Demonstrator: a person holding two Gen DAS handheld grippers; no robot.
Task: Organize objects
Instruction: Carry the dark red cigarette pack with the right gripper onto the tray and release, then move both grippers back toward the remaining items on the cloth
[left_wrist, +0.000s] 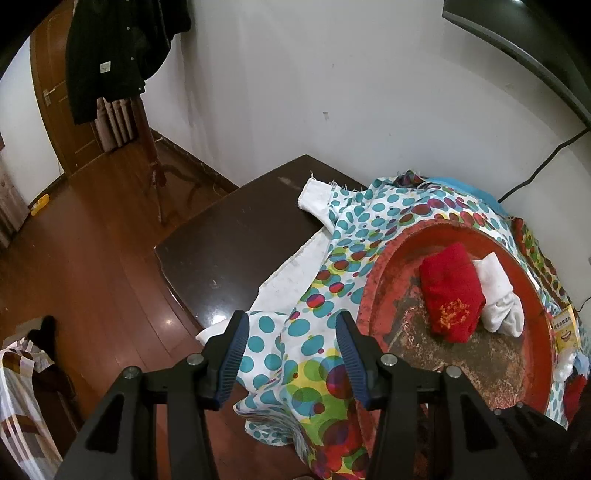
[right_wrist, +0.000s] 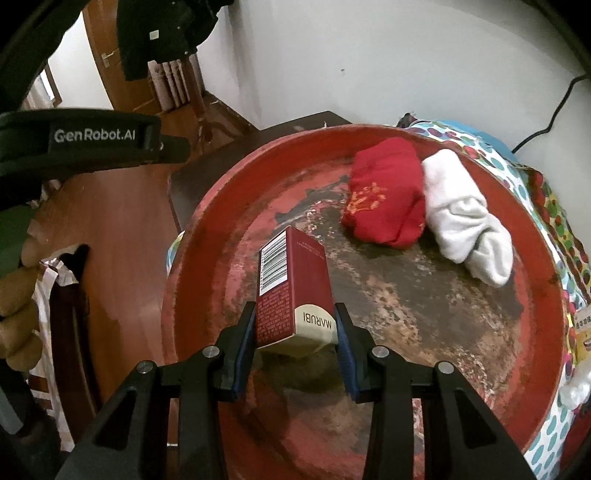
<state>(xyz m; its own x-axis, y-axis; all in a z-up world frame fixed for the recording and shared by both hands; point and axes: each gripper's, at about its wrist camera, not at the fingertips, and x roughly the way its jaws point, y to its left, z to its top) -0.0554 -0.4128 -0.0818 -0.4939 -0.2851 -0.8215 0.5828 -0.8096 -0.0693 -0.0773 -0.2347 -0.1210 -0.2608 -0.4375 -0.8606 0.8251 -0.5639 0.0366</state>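
Note:
A worn round red tray (right_wrist: 207, 229) lies on a dotted cloth (left_wrist: 332, 266) over a dark table (left_wrist: 221, 236). In it lie a folded red cloth (right_wrist: 388, 192) and a rolled white sock (right_wrist: 465, 221), side by side at the far side; both also show in the left wrist view, the red cloth (left_wrist: 450, 291) and the white sock (left_wrist: 498, 295). My right gripper (right_wrist: 295, 317) is shut on a dark red MARUBI box (right_wrist: 291, 288), held just above the tray's near part. My left gripper (left_wrist: 291, 328) is open and empty, above the cloth at the tray's left rim (left_wrist: 369, 295).
A white wall (left_wrist: 332, 92) stands behind the table, with a black cable (left_wrist: 546, 162) at the right. Wooden floor (left_wrist: 92, 258) lies to the left, with a door and a hanging black jacket (left_wrist: 118, 55). Small packets (left_wrist: 563, 328) lie right of the tray.

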